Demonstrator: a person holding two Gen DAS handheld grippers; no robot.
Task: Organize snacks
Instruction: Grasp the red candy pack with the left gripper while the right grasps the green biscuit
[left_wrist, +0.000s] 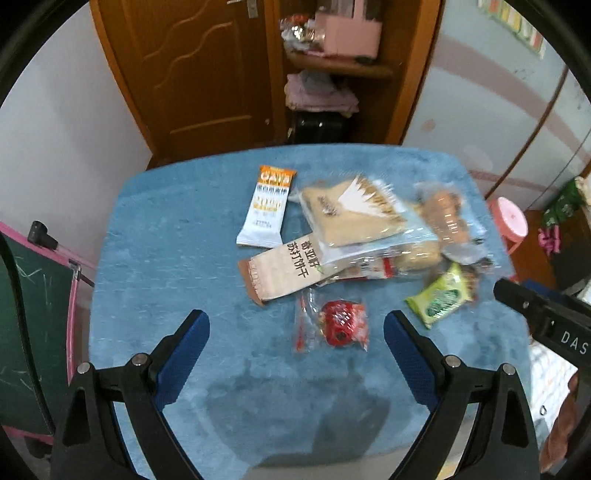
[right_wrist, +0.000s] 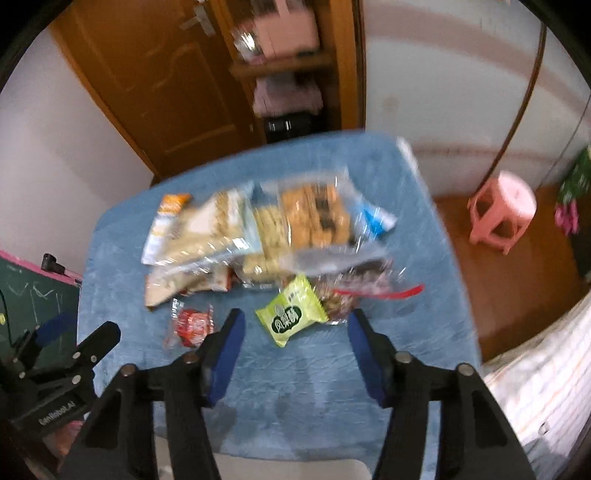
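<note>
Snacks heaped on a blue cloth (left_wrist: 155, 258); left gripper (left_wrist: 295, 334) gapes empty around a red candy (left_wrist: 341, 325), right gripper (right_wrist: 295, 326) spread wide, holding nothing, green packet (right_wrist: 291, 317) at twelve o'clock.

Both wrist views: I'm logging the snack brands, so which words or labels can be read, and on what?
"OATS" on the white and orange bar wrapper; its smaller print is unreadable.
"奇亚籽 苏打饼干" on the beige cracker packet.
"凤梨酥" on the green packet.
"DAS", cut off, on the right gripper.
"GenRobot.AI", roughly, on the left gripper.
Print on the remaining wrappers is too blurred.
</note>
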